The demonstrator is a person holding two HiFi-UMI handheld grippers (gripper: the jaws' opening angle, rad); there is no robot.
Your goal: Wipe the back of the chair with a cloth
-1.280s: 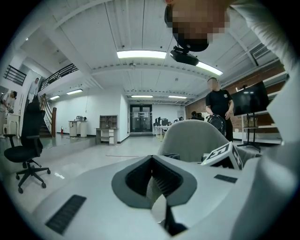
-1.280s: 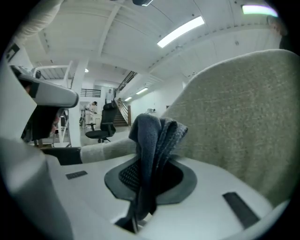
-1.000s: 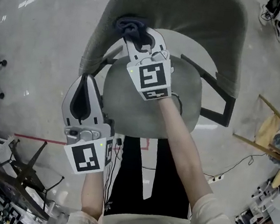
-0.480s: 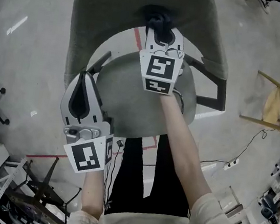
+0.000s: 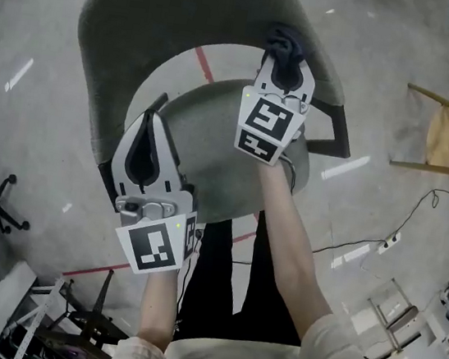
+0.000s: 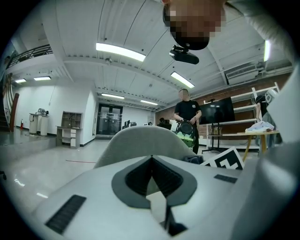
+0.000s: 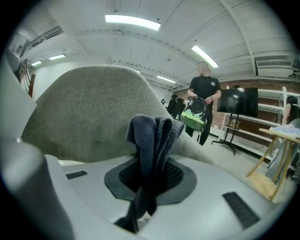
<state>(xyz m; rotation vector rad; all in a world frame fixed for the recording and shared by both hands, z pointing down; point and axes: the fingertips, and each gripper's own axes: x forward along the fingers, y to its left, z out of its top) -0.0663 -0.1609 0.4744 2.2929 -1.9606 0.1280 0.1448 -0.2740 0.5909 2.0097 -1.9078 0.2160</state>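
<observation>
The bare concrete floor (image 5: 38, 32) lies open all round the chair, widest beyond the backrest and to the left of the left gripper. A red tape line (image 5: 204, 62) shows through the gap between backrest and seat.

The grey upholstered chair backrest (image 5: 147, 23) curves in a wide arc ahead of both grippers, its top rim farthest from them. In the right gripper view it rises ahead and to the left of the jaws, and its edge slopes down to the right, with open room past it. The round seat (image 5: 210, 164) lies under and between the two grippers. A black armrest (image 5: 333, 132) runs just right of the right gripper. A wooden frame (image 5: 439, 130) stands well apart, farther right.

A person (image 7: 204, 101) stands far off beyond the backrest's right edge.

The right gripper (image 5: 285, 57) has its jaws pinched on a dark grey cloth (image 5: 284, 40). The bunched cloth stands up past the jaw tips at the inner face of the backrest's right part, near its rim. Whether it presses on the fabric cannot be told.

The left gripper (image 5: 149, 122) hangs over the seat's left edge, apart from the backrest, its jaws pressed together with nothing between them.
</observation>
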